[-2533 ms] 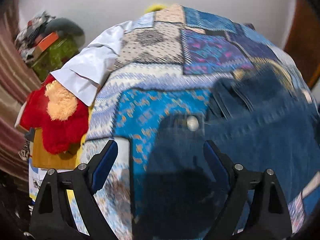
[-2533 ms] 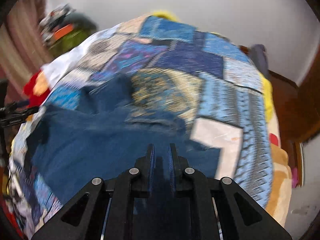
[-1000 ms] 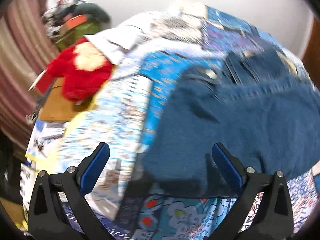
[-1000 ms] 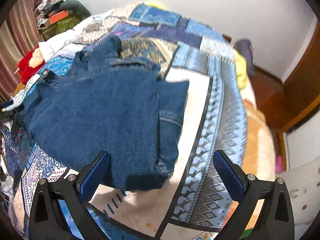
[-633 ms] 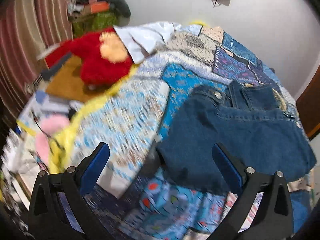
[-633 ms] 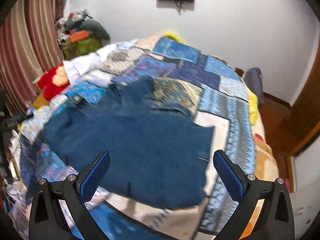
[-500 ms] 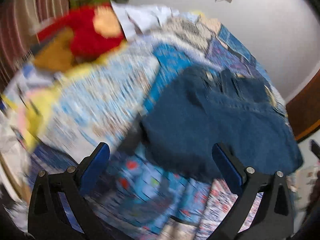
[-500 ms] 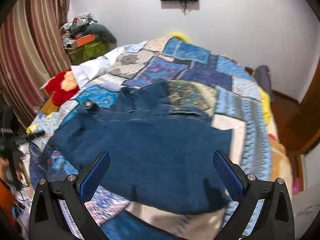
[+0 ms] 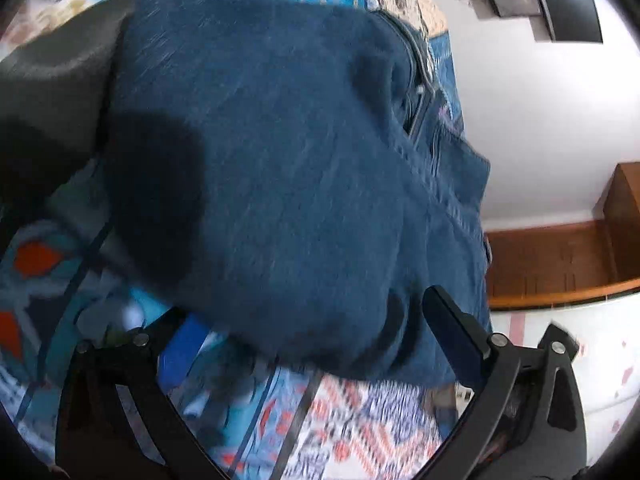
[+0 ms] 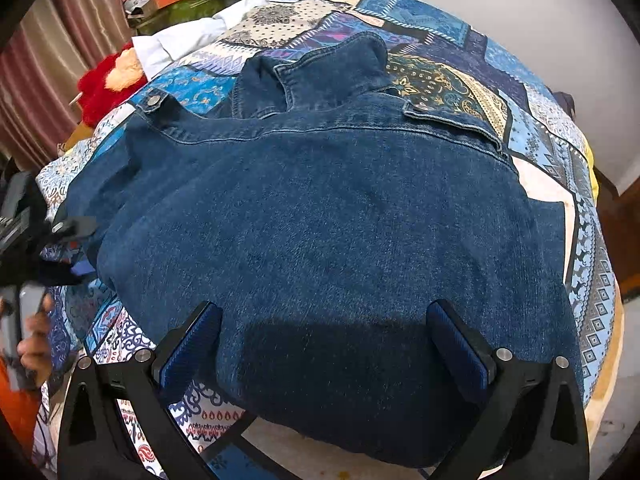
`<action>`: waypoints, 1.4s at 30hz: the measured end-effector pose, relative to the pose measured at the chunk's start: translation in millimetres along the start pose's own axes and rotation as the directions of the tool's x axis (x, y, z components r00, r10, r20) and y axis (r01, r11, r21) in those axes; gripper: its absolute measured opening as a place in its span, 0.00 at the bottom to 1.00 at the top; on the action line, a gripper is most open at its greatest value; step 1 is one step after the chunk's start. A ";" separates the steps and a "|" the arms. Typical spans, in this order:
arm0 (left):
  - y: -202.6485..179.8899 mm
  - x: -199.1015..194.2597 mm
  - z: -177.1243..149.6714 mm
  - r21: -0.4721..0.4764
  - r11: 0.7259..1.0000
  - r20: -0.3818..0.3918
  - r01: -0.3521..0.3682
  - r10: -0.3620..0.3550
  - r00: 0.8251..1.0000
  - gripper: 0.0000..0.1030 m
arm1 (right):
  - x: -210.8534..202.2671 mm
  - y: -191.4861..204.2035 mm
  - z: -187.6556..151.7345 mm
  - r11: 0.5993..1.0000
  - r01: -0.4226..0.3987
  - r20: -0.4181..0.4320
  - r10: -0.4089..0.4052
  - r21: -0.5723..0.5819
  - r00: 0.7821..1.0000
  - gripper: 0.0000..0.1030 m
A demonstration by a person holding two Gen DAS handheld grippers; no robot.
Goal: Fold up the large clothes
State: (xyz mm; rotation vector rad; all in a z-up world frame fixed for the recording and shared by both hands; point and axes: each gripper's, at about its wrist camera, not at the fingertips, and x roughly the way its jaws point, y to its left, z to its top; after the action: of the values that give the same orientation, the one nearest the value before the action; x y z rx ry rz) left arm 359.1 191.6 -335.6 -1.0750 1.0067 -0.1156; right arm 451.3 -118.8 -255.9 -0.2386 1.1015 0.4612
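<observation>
Right gripper (image 10: 324, 344) is hovering with jaws spread wide, empty, just over the near hem of the denim jacket (image 10: 320, 216). Jacket is lying folded on the patchwork bedspread (image 10: 560, 128), back panel facing up, dark blue, mostly smooth with a slight bulge at its left side. Beyond the back panel a yoke seam is running across, a buttoned tab (image 10: 154, 101) is sticking out at the jacket's far-left corner, a pocket flap at far right, and the collar (image 10: 320, 68) is standing up at the far edge.

Left gripper (image 9: 316, 340) is also sitting wide open, gripping nothing, at the jacket's left edge; denim is filling most of that view and bulging between the fingers, heavily blurred, so contact cannot be told. A dark shape at the left of that view is too blurred to identify.

In the right wrist view the left gripper is showing only partly, cut off at the frame edge left of the jacket, with a hand (image 10: 34, 340) below it.

Beyond the jacket's far-left corner a red plush toy (image 10: 106, 80) and white cloth (image 10: 180, 40) are lying at the bedspread's edge; clutter behind is hard to make out.
</observation>
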 end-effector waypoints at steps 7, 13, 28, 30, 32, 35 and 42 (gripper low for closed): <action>-27.5 18.3 14.9 0.001 0.985 0.164 -0.174 0.171 0.971 0.90 | -1.2 -9.2 -1.5 0.998 -0.055 0.015 0.054 0.041 0.998 1.00; -57.6 -4.4 15.1 0.042 0.967 0.309 -0.250 0.225 0.924 0.37 | -2.1 1.3 -1.1 1.000 -0.030 -0.010 0.030 -0.003 0.999 1.00; -125.0 -38.2 -4.1 0.223 0.868 0.444 -0.443 0.314 0.839 0.33 | 53.3 93.0 48.1 0.998 -0.023 -0.061 0.019 -0.058 0.998 1.00; -123.9 -40.1 -10.6 0.248 0.839 0.466 -0.484 0.334 0.819 0.33 | 55.6 105.2 43.8 0.993 0.024 -0.028 -0.028 -0.117 0.999 1.00; -133.5 -40.4 -13.0 0.282 0.823 0.482 -0.493 0.324 0.814 0.33 | 53.1 104.6 47.9 0.991 0.005 -0.050 -0.011 -0.131 0.999 1.00; -161.8 -41.8 -19.3 0.349 0.791 0.514 -0.503 0.287 0.809 0.33 | 40.0 79.1 50.0 0.990 -0.124 -0.087 0.118 -0.072 0.989 1.00; -263.8 -6.8 -68.7 0.589 0.597 0.574 -0.545 0.166 0.802 0.33 | -54.0 -27.8 12.3 0.961 -0.166 0.097 0.148 0.220 0.984 1.00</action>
State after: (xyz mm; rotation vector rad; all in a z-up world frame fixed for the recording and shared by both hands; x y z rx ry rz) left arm 403.1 13.0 -134.3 -0.0917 0.6092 0.0824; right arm 454.3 -151.2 -203.2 0.0691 1.0884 0.4776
